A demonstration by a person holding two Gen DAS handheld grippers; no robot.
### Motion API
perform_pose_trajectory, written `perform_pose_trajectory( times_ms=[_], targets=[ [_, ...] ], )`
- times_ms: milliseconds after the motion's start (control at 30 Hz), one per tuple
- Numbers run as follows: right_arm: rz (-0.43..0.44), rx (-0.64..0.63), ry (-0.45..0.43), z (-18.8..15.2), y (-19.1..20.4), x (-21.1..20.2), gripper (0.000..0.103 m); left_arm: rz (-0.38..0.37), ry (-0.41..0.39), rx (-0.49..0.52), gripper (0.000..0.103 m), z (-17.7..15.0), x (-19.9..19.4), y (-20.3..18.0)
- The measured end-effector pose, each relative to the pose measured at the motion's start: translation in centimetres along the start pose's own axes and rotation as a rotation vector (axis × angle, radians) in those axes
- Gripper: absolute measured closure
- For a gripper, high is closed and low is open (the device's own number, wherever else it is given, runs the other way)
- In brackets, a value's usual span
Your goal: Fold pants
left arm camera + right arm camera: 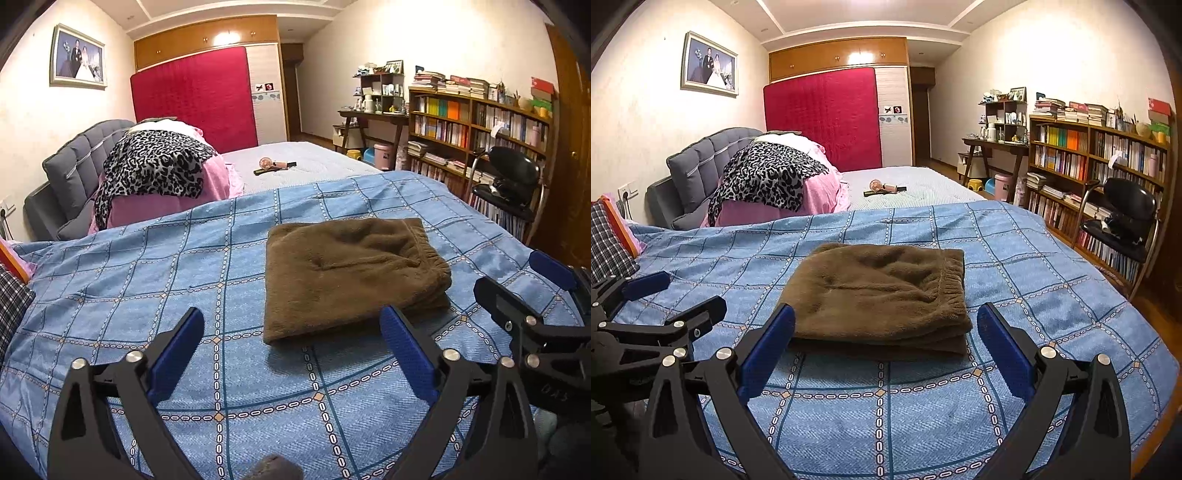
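Observation:
Brown fleece pants lie folded into a thick rectangle on the blue checked bedspread, with the elastic waistband on the right side. My left gripper hovers open just in front of the bundle's near left corner, with nothing between its blue pads. To its right, my right gripper is open too, its fingers either side of the bundle's near edge and not touching it.
A leopard-print cloth over pink bedding lies at the back left by the grey headboard. A small fan lies on the far mattress. A black chair and a bookshelf stand to the right. A plaid cloth lies at the left edge.

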State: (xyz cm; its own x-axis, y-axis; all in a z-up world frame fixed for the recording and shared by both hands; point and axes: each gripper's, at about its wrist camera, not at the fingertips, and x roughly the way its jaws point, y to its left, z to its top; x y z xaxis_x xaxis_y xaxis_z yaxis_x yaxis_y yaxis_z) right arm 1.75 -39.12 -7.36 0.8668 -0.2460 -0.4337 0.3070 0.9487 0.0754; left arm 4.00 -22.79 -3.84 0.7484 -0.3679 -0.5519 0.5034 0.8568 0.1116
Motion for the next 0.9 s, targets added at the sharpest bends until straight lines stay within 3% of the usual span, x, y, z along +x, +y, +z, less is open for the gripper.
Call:
perform_pose_trajectory(
  times_ms=[900],
  targets=[
    [-0.025,0.017,0.024,-0.2,-1.1,1.6,0.003,0.048,0.039,0.017,0.006,-0.3,2.2,0.6]
  ],
)
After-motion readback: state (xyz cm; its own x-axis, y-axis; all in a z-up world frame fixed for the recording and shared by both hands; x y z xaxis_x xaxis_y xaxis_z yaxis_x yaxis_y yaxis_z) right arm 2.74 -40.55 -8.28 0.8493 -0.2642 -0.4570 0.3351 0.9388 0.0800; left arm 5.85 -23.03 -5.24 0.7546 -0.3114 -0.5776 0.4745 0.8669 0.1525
